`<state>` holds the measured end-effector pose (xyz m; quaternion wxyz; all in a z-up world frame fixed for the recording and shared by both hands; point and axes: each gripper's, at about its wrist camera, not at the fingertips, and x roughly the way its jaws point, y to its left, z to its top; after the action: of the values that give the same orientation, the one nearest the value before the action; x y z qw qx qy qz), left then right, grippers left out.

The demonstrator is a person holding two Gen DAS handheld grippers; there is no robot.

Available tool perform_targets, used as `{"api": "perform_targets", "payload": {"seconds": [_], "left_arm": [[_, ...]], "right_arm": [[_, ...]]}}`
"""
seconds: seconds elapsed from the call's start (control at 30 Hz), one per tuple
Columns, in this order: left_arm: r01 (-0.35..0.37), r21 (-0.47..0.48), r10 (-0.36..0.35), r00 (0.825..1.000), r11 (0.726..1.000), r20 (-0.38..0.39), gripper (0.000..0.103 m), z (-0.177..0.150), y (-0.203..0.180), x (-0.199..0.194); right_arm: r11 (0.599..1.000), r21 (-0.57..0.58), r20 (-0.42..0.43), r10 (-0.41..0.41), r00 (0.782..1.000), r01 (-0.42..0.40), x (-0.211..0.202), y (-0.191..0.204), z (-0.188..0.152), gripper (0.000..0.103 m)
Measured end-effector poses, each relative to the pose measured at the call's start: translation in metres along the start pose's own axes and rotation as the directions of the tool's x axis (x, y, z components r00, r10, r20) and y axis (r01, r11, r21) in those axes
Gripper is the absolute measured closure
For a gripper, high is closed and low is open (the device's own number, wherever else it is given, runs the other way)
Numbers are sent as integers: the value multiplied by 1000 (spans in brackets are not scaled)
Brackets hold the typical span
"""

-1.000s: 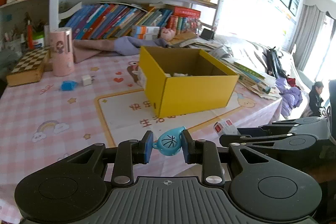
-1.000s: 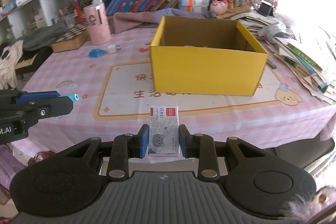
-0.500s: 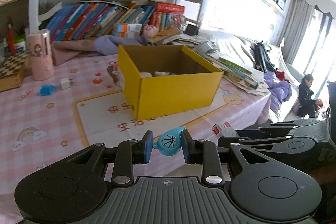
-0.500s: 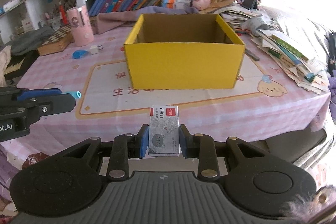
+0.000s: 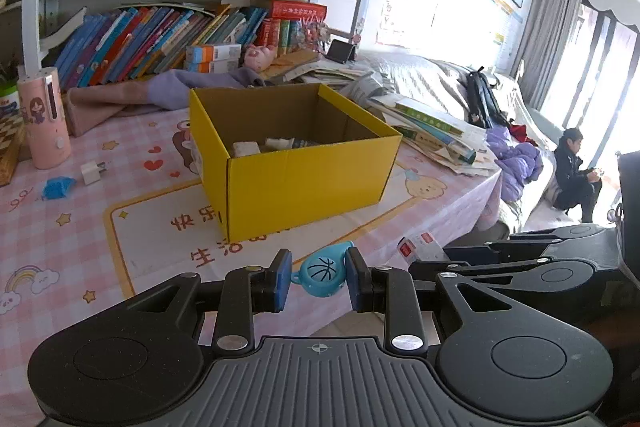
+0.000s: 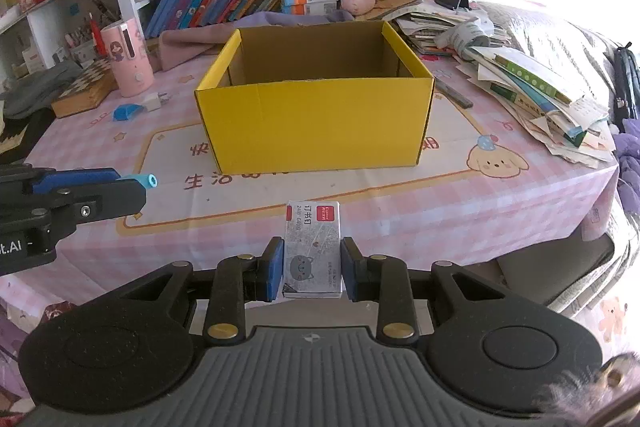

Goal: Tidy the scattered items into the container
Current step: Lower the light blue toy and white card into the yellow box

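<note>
An open yellow cardboard box stands on the pink checked tablecloth, with a few small items inside. My left gripper is shut on a small blue basketball-print toy, held above the table's near edge, short of the box. My right gripper is shut on a grey staple box with a cat picture, also in front of the box. The left gripper's tip shows at left in the right wrist view. A blue clip and a white plug lie left of the box.
A pink cylinder and a chessboard box stand at the left. Cloth and bookshelves lie behind the box. Piled books and papers fill the table's right side. A person crouches on the floor at far right.
Both grippers have drawn back and risen slightly, and the left view has swung leftward so the box sits nearer centre. Both still hold their items.
</note>
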<state>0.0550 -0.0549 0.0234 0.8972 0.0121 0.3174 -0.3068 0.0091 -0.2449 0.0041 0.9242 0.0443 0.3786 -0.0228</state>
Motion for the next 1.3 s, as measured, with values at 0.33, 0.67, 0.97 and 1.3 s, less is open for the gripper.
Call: {"api": "perform_targets", "payload": {"seconds": [0.33, 0.67, 0.97, 1.3], "left_arm": [[8, 44, -11, 998, 999, 55, 76, 29, -4, 13], [-36, 71, 25, 989, 997, 142, 76, 82, 3, 41], [-135, 61, 126, 982, 989, 138, 76, 116, 15, 91], [-218, 39, 217, 975, 975, 40, 76, 126, 19, 154]], "right_arm": [[1000, 16, 41, 0, 999, -1, 9, -13, 26, 75], [1000, -30, 100, 11, 995, -8, 38, -37, 86, 75], [993, -103, 105, 71, 992, -60, 92, -54, 148, 75], [968, -213, 14, 138, 990, -132, 165, -61, 184, 75]]}}
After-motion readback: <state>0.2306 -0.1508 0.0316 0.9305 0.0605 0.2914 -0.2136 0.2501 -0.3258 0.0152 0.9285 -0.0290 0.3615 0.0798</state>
